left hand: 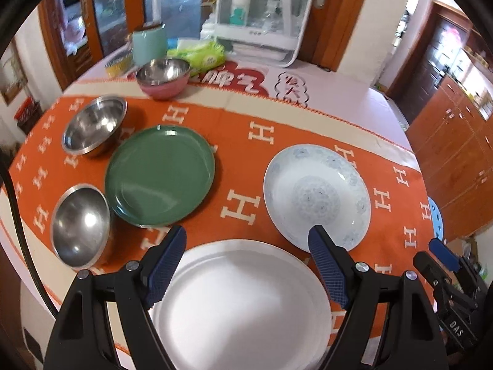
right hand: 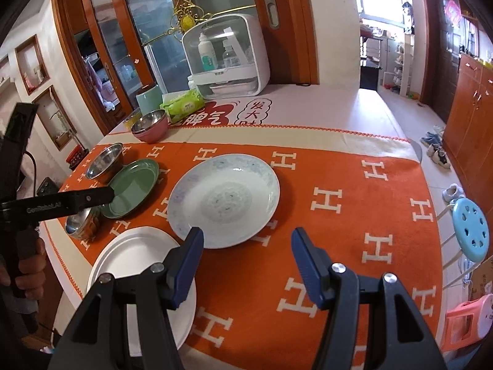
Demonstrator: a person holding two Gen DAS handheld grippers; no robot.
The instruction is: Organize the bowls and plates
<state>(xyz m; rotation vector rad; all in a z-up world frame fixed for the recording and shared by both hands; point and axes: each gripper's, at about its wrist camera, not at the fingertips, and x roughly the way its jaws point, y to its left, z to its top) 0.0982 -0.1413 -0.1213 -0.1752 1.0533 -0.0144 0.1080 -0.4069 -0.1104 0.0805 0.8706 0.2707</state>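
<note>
Left gripper point(left hand: 248, 236): I see its jaws standing wide with nothing between the pads; it hovers over the white plate point(left hand: 240, 302), tilted down toward it.
Right gripper point(right hand: 246, 240): its jaws stand about half open and empty; it hangs above the bare orange cloth point(right hand: 354, 215), just beside the near rim of the patterned plate point(right hand: 225, 197).
White plate: it lies flat at the near edge of the table, close to me, touching no other dish.
Patterned plate: it lies flat in the middle of the cloth, near the white plate but apart from it.
Green plate point(left hand: 160, 175): it lies further to the left, between two steel bowls.
Steel bowls: one point(left hand: 81, 226) stands just beside the green plate on the near side, one point(left hand: 95, 125) on the far side; a third steel bowl point(left hand: 163, 71) sits inside a pink bowl point(left hand: 163, 89) at the back.
Step in hand, as I judge it: taking one plate to stack it on another, probably the white one with the left gripper.
How I do it well: I bring one pad under the rim and one above, because a flat plate gives no side to pinch.
Care: glazed rims are slippery, so I close firmly, lift level, and lower slowly onto the other plate.
Risk: the plate can tip at the table edge if I push it outward.
</note>
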